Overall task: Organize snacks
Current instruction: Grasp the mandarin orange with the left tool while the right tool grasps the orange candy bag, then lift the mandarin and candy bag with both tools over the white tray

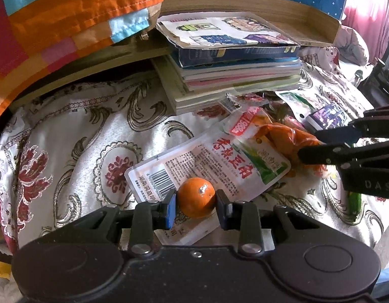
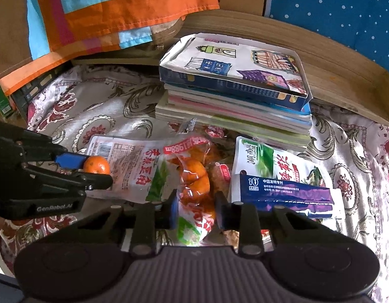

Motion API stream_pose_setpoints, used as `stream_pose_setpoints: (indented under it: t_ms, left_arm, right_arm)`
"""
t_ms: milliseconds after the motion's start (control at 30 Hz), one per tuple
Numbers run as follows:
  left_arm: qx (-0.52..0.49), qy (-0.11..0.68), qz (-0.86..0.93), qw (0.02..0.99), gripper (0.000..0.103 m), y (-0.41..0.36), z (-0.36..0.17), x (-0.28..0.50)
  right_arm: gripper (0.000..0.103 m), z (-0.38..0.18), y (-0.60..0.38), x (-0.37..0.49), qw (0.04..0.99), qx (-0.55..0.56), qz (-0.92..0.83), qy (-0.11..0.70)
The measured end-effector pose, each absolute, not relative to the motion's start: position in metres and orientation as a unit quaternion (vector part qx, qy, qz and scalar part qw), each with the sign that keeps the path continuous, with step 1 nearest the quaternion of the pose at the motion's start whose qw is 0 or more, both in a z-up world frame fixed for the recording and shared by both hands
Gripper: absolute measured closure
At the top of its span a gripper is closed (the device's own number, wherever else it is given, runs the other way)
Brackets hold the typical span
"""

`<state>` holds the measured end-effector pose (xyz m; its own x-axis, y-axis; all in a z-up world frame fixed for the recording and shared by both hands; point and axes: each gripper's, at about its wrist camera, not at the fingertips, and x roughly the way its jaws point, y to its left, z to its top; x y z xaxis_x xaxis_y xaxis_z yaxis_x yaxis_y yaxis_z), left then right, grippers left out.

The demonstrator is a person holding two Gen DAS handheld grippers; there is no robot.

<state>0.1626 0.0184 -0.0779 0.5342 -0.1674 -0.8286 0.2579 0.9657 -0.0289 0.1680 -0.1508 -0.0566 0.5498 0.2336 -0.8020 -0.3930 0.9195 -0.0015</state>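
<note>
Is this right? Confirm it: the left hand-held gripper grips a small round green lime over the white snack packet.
Wrong colour and fruit: the left wrist view shows the left hand-held gripper gripping a small round orange mandarin over the white snack packet.

"GenRobot.AI" on the left gripper (image 2: 98, 174) — "1988" on the orange bag (image 2: 194, 176) — "DAS" on the right gripper (image 1: 310, 146)

A white cloth with red flowers and grey swirls (image 1: 75, 136) covers the surface. Directly on it lie a stack of books (image 1: 235, 75), a white printed snack packet (image 1: 207, 161) and a green-and-white snack pouch (image 2: 272, 161).
</note>
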Motion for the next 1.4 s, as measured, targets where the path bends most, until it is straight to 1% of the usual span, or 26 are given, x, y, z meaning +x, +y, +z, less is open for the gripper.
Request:
stream_pose_setpoints:
  t_ms: [200, 300, 367, 400, 467, 567, 667, 967, 1400]
  left_arm:
    - [0.044, 0.466, -0.116, 0.876, 0.069, 0.019, -0.076, 0.16]
    - [0.043, 0.467, -0.113, 0.876, 0.069, 0.019, -0.076, 0.16]
    - [0.04, 0.467, -0.111, 0.876, 0.069, 0.02, -0.076, 0.16]
    - [0.038, 0.468, -0.11, 0.876, 0.069, 0.02, -0.076, 0.16]
    - [0.037, 0.466, -0.108, 0.877, 0.069, 0.021, -0.075, 0.159]
    - [0.034, 0.461, -0.105, 0.88, 0.069, 0.022, -0.071, 0.158]
    - [0.031, 0.455, -0.104, 0.884, 0.069, 0.022, -0.065, 0.158]
    - [0.022, 0.429, -0.103, 0.897, 0.069, 0.022, -0.044, 0.163]
    - [0.015, 0.384, -0.106, 0.917, 0.069, 0.016, -0.009, 0.186]
  right_arm:
    - [0.071, -0.056, -0.15, 0.163, 0.871, -0.089, 0.194, 0.443]
    - [0.067, -0.06, -0.148, 0.164, 0.87, -0.094, 0.194, 0.444]
    - [0.062, -0.063, -0.147, 0.166, 0.867, -0.092, 0.198, 0.448]
    - [0.061, -0.065, -0.147, 0.168, 0.864, -0.091, 0.2, 0.452]
    - [0.067, -0.066, -0.145, 0.167, 0.867, -0.1, 0.197, 0.446]
    - [0.068, -0.065, -0.144, 0.164, 0.868, -0.105, 0.199, 0.444]
    - [0.069, -0.062, -0.145, 0.162, 0.867, -0.102, 0.203, 0.442]
    - [0.069, -0.033, -0.154, 0.156, 0.873, -0.042, 0.23, 0.428]
    - [0.069, 0.015, -0.17, 0.174, 0.909, -0.01, 0.209, 0.362]
